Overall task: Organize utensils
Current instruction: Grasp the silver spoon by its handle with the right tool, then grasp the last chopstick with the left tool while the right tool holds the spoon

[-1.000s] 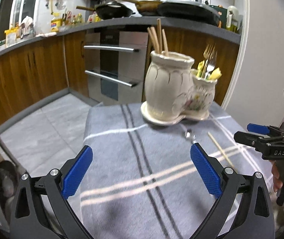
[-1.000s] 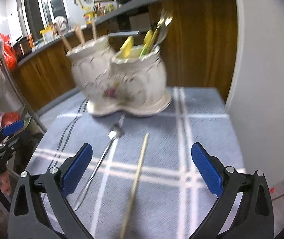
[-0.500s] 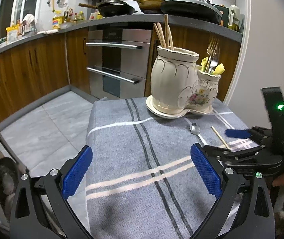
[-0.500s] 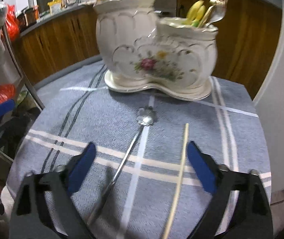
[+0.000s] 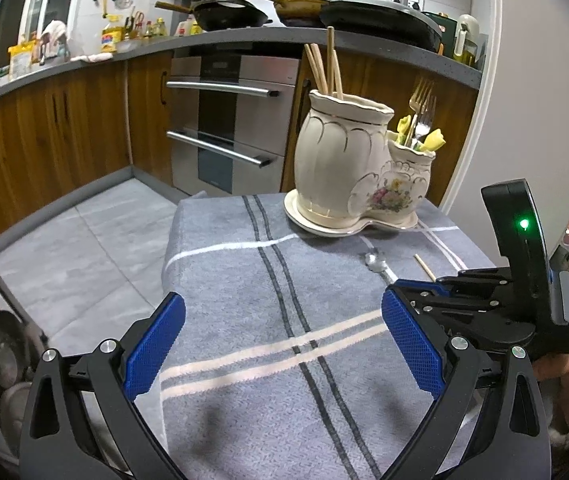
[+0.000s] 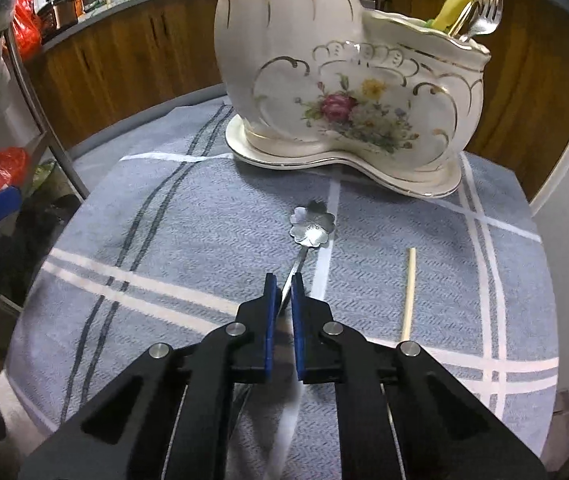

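Observation:
A cream ceramic two-pot utensil holder (image 6: pixel 348 92) stands at the far side of the grey striped cloth (image 6: pixel 188 224); it also shows in the left wrist view (image 5: pixel 348 176). Its tall pot holds chopsticks (image 5: pixel 326 68), its small pot forks (image 5: pixel 420 112). A metal spoon with a flower-shaped bowl (image 6: pixel 311 225) lies on the cloth. My right gripper (image 6: pixel 283 292) is shut on the spoon's handle. A loose chopstick (image 6: pixel 409 292) lies to its right. My left gripper (image 5: pixel 280 344) is open and empty over the cloth's near side.
The table's edges fall off left and front. A metal rack with red bags (image 6: pixel 8 160) stands at the left. Wooden cabinets and an oven (image 5: pixel 228 128) are behind, with a white wall (image 5: pixel 536 92) to the right.
My right gripper has moved down and forward over the spoon and closed on its handle. My left gripper has stayed open, pulled back slightly.

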`<move>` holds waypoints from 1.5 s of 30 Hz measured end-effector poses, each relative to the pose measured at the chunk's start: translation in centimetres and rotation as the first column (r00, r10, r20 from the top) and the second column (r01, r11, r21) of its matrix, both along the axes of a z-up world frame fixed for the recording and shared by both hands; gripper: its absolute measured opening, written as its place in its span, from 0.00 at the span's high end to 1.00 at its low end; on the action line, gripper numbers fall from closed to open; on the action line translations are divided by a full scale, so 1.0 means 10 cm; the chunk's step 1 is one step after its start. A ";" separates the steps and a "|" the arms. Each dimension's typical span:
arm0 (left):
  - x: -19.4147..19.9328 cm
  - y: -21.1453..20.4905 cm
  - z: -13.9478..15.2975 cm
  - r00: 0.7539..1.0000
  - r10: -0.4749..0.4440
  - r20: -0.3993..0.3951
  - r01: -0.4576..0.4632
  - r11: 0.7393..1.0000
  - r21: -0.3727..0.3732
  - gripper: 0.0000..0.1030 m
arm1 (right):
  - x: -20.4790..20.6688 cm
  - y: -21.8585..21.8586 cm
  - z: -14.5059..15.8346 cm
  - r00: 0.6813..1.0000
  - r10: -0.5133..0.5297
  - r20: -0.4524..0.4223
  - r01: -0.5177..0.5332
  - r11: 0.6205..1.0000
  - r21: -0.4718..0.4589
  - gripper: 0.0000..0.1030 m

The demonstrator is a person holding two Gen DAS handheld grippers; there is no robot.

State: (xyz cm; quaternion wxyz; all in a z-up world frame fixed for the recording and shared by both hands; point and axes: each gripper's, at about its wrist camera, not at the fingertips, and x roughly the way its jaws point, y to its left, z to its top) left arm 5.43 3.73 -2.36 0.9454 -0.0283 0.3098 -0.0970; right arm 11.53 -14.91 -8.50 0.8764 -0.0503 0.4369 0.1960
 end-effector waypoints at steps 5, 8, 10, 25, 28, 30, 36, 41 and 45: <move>-0.01 -0.07 0.01 1.000 -0.012 -0.001 0.012 1.000 0.009 0.05 | -0.11 -0.19 0.14 1.000 0.000 0.020 -0.002 0.996 0.089 0.97; 0.00 -0.11 0.01 1.000 -0.019 -0.005 0.019 1.000 0.010 0.05 | -0.21 -0.33 0.23 0.999 -0.007 0.031 0.003 0.991 0.137 0.97; 0.00 -0.17 0.01 1.000 -0.029 -0.011 0.029 0.999 0.016 0.05 | -0.25 -0.42 0.31 0.999 -0.012 0.045 0.005 0.987 0.159 0.97; 0.25 -1.13 -0.09 0.980 -0.153 -0.130 0.158 0.987 0.023 0.05 | -0.37 -1.37 0.67 0.984 -0.137 0.118 0.105 0.964 0.246 0.97; 0.32 -1.37 -0.15 0.969 -0.177 -0.171 0.185 0.982 0.031 0.08 | -0.35 -1.54 0.60 0.980 -0.171 0.105 0.139 0.956 0.258 0.97; 0.36 -1.52 -0.19 0.962 -0.189 -0.198 0.200 0.979 0.038 0.15 | -0.34 -1.62 0.58 0.978 -0.181 0.101 0.148 0.953 0.264 0.97; 0.47 -1.83 -0.31 0.949 -0.187 -0.253 0.213 0.973 0.082 0.33 | -0.36 -1.77 0.53 0.975 -0.196 0.108 0.160 0.948 0.275 0.97; 0.54 -1.98 -0.43 0.946 -0.157 -0.283 0.203 0.969 0.139 0.59 | -0.36 -1.82 0.52 0.973 -0.197 0.119 0.158 0.947 0.280 0.97; 0.60 -2.05 -0.47 0.948 -0.139 -0.285 0.196 0.963 0.184 0.66 | -0.38 -1.83 0.52 0.974 -0.192 0.123 0.151 0.947 0.283 0.97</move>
